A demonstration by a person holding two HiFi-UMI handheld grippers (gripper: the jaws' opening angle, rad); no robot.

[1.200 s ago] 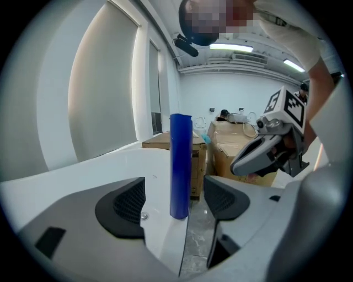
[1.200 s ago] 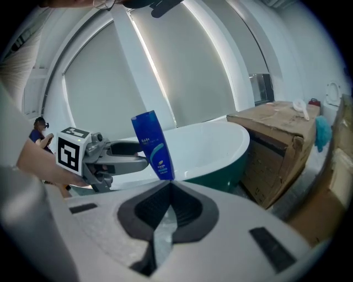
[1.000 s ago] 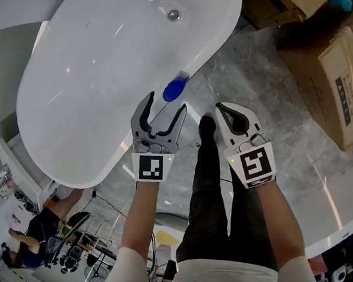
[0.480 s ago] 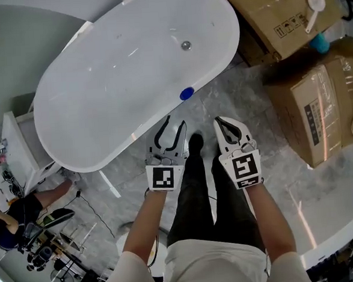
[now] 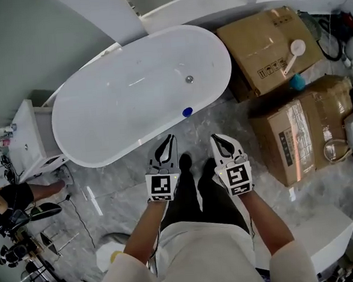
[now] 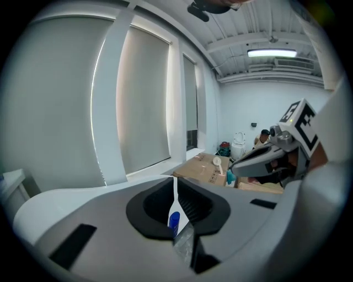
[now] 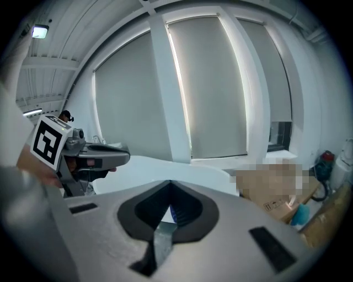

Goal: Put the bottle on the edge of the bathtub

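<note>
Small blue bottle (image 5: 188, 111) stands on white oval bathtub (image 5: 131, 92) rim; placement judged done. Left gripper (image 5: 169, 140) jaws just closed, empty; right gripper (image 5: 217, 139) pressed together, empty. Next: hold clear.

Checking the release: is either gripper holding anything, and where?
Nothing: left gripper has just been closing, empty; right gripper shut, empty. Blue-capped bottle stands on white bathtub's rim.

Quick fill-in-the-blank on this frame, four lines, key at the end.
The bottle has a ____ top.
It stands on the rim of the ____.
The right gripper, jaws together, holds ____.
The boxes at the head view's right are made of ____.
Missing: blue; bathtub; nothing; cardboard.
</note>
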